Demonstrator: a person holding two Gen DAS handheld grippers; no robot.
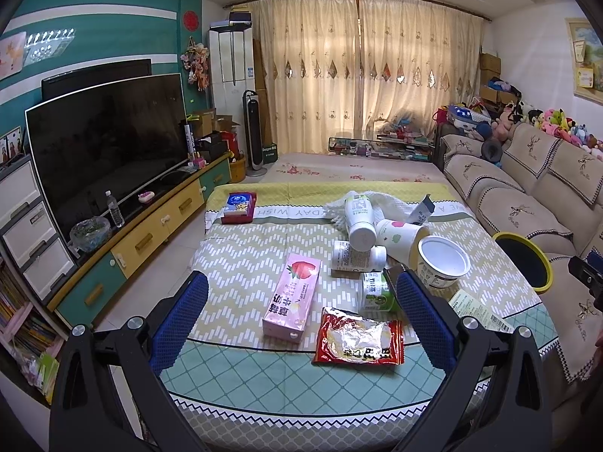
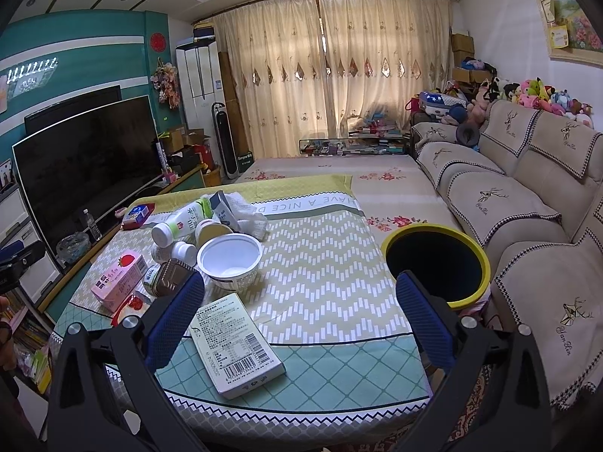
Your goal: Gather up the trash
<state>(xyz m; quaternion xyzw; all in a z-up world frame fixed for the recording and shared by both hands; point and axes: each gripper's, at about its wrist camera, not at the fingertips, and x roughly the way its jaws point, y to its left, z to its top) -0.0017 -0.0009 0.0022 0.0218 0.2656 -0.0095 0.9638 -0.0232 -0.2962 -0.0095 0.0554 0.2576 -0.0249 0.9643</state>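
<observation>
Trash lies on a cloth-covered table (image 1: 264,376): a pink strawberry milk carton (image 1: 292,295), a red snack wrapper (image 1: 358,337), a green can (image 1: 373,290), white bottles (image 1: 360,222), a paper cup (image 1: 401,237) and a white yogurt tub (image 1: 443,260). A pale flat carton (image 2: 235,342) lies near the front edge. A yellow-rimmed bin (image 2: 437,263) stands between table and sofa. My left gripper (image 1: 301,316) is open above the pink carton and wrapper. My right gripper (image 2: 299,318) is open, the flat carton by its left finger.
A sofa (image 2: 527,203) runs along the right beside the bin. A TV (image 1: 105,139) on a low cabinet stands to the left. A red tissue box (image 1: 239,207) sits at the table's far left. A low bed with floral cover lies beyond the table.
</observation>
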